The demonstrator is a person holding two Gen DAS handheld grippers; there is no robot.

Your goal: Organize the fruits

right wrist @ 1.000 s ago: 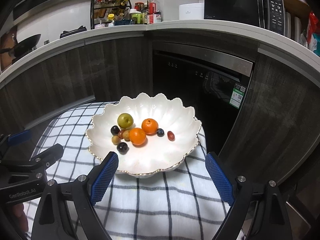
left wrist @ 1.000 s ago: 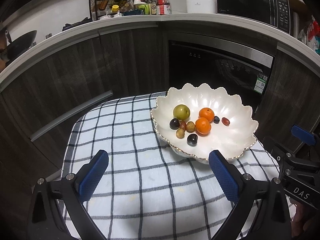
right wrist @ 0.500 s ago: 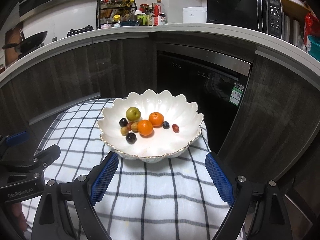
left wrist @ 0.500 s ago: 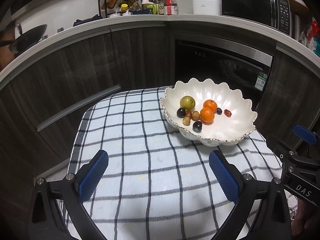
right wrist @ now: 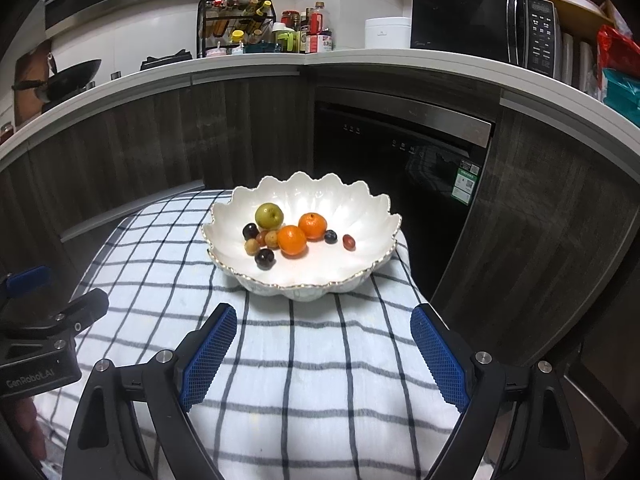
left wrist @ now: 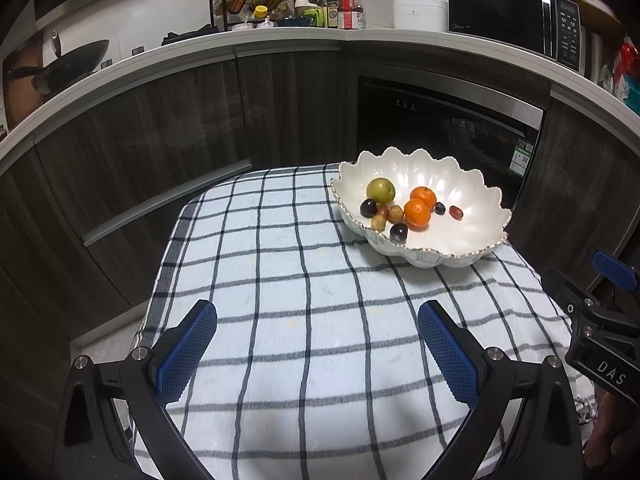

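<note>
A checked cloth (left wrist: 304,320) carries a white scalloped bowl (right wrist: 360,208) at one o'clock, all fruit (right wrist: 292,240) inside (none loose). Left gripper (left wrist: 316,344) and right gripper (right wrist: 320,354) gape wide, empty; organizing looks finished.

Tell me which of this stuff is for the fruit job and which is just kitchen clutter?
Job: white scalloped bowl, green fruit, two oranges, small dark and tan fruits.

Clutter: checked cloth, microwave, spice rack, wok.
</note>
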